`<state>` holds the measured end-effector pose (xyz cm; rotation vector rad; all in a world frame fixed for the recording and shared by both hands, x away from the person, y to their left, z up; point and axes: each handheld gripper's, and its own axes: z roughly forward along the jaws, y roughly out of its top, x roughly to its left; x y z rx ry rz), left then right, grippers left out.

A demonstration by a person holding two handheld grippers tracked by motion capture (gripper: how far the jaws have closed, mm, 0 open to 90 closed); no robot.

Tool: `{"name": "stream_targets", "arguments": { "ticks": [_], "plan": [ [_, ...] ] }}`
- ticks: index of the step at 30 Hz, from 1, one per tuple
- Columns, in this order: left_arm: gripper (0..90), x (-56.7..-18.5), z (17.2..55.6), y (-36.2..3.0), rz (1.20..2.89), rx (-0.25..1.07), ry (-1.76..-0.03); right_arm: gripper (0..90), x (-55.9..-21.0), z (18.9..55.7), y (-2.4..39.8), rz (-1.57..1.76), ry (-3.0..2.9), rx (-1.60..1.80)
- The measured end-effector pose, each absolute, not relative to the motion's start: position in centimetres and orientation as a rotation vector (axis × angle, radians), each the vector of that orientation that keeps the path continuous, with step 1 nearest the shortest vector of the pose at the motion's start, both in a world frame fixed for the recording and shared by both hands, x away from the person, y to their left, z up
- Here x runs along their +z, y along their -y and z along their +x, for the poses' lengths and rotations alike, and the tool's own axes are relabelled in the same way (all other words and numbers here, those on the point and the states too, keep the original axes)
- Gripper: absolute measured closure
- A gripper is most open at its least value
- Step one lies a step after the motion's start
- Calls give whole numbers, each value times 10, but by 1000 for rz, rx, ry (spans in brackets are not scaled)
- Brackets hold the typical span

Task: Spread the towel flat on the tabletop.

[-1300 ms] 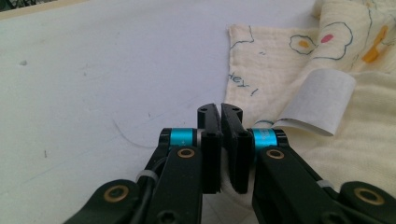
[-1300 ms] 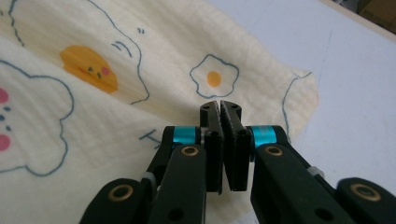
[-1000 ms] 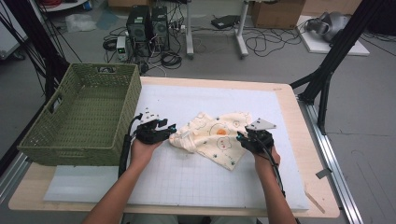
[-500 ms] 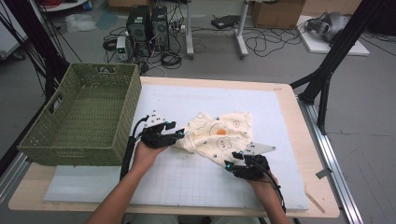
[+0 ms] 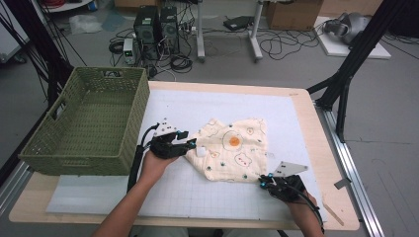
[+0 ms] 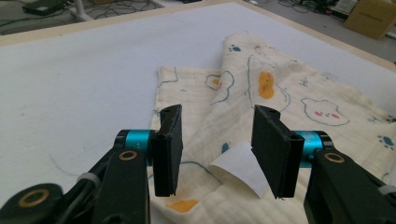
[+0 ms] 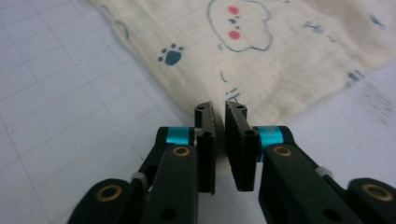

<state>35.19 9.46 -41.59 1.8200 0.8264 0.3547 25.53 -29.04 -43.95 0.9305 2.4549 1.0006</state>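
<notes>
A cream cloth (image 5: 234, 148) printed with small animals and an orange spot lies spread on the white mat (image 5: 197, 106). My left gripper (image 5: 192, 146) sits at the cloth's left corner. It is open, and a white label (image 6: 238, 168) stands up between the jaws over the cloth (image 6: 280, 98), close to the right pad. My right gripper (image 5: 264, 181) is at the cloth's near right corner. Its jaws have just been closing and stand almost together (image 7: 219, 119). A narrow gap remains, with the corner of the cloth (image 7: 261, 51) in or under it.
A green woven basket (image 5: 89, 123), with nothing in it, stands at the left on the wooden table (image 5: 306, 118). A black stand leg (image 5: 346, 79) rises past the right edge. Bare mat lies in front of and behind the cloth.
The right gripper has moved toward the table's near edge, to the cloth's near right corner, and its jaws have narrowed. The cloth lies flatter. The left gripper has stayed at the left corner.
</notes>
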Motion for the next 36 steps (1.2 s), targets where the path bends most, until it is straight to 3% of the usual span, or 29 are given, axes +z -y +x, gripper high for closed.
{"name": "stream_targets", "arguments": {
  "ticks": [4, 13, 15, 19, 20, 36],
  "plan": [
    [534, -419, 350, -81, 1847, 314, -809, 648, -435, 255, 301, 997, -2366, 1082],
    [454, -439, 349, -39, 2003, 311, -796, 502, -433, 257, 302, 1036, -2285, 1113],
    [471, -444, 348, -33, 2049, 329, -793, 452, -432, 257, 303, 1053, -2254, 1114],
    [780, -448, 342, -31, 2111, 406, -754, 447, -431, 256, 306, 1073, -2227, 1129],
    [815, -447, 340, -33, 2108, 404, -760, 447, -431, 256, 307, 1074, -2225, 1125],
    [812, -438, 292, -124, 1949, 349, -857, 456, -434, 257, 303, 1110, -2210, 1079]
  ]
}}
